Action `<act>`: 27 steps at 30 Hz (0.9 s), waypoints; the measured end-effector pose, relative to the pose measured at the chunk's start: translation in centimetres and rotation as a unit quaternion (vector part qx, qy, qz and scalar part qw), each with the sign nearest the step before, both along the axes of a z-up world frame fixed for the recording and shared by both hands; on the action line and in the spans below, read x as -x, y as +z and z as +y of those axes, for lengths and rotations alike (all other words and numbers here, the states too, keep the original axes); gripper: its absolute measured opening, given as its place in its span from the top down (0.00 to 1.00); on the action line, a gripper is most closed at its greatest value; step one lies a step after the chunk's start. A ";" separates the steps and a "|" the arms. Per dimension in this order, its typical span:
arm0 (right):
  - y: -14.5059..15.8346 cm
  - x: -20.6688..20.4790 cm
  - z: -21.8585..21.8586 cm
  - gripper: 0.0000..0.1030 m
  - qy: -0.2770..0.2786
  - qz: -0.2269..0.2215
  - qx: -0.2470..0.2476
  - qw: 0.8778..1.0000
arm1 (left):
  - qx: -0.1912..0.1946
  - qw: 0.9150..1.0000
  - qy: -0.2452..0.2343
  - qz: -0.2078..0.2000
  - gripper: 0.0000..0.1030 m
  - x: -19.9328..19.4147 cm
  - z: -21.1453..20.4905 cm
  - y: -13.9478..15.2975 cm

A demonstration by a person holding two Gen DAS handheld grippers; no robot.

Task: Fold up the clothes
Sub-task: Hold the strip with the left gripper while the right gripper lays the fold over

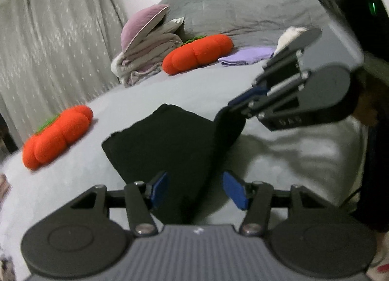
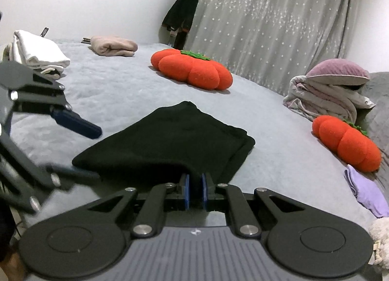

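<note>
Right hand-held gripper [image 2: 195,190] pinches the black garment's [image 2: 170,140] near edge.

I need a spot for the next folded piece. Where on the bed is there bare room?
Bare sheet lies between the black garment, the white stack and the far pumpkin cushion. It is crowded at right: blanket pile, near pumpkin cushion, lilac cloth.

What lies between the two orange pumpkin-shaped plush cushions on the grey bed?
Only bare grey bedsheet between the two orange pumpkin-shaped plush cushions, seen in the right wrist view.
</note>
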State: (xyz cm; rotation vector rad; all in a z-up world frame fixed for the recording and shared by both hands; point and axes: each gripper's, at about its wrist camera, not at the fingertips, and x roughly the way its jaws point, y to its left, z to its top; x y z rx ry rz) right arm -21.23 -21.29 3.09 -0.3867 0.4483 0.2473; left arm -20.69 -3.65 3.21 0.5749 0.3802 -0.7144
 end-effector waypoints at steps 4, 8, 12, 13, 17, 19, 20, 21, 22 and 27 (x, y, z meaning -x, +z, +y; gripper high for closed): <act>0.2 -0.1 -0.3 0.91 0.000 0.001 -0.010 1.000 | -0.030 0.999 0.010 -0.015 0.48 -0.7 -1.0 -1.2; 0.4 -0.1 -1.0 0.91 -0.005 0.004 -0.026 1.000 | -0.048 0.999 0.023 -0.006 0.54 -1.3 -1.3 -1.9; 0.8 -0.3 -1.5 0.91 -0.009 0.006 -0.042 0.999 | -0.043 0.998 0.040 0.000 0.66 -1.6 -0.6 -1.7; 0.8 -0.4 -1.6 0.91 -0.009 0.006 -0.044 0.999 | -0.042 0.998 0.047 0.000 0.70 -1.7 -0.4 -1.7; 0.8 -0.4 -1.4 0.91 -0.007 0.009 -0.045 0.999 | -0.036 0.997 0.066 0.006 0.85 -2.3 0.3 -1.3; 0.7 -0.3 -1.4 0.91 -0.006 0.011 -0.041 0.999 | -0.024 0.997 0.071 0.010 0.88 -2.5 0.8 -0.8; 0.6 -0.2 -1.3 0.91 -0.005 0.012 -0.039 0.999 | -0.019 0.997 0.073 0.010 0.89 -2.8 1.1 -0.6; 0.6 -0.2 -1.3 0.91 -0.004 0.013 -0.036 0.999 | -0.014 0.997 0.075 0.012 0.90 -3.0 1.3 -0.3; 0.4 0.0 -1.2 0.91 -0.005 0.014 -0.031 0.999 | -0.009 0.997 0.077 0.015 0.90 -3.2 1.5 -0.1; -0.6 1.3 -0.1 0.60 0.006 0.010 0.026 1.000 | 0.021 0.993 0.105 0.051 0.89 -4.8 2.6 1.0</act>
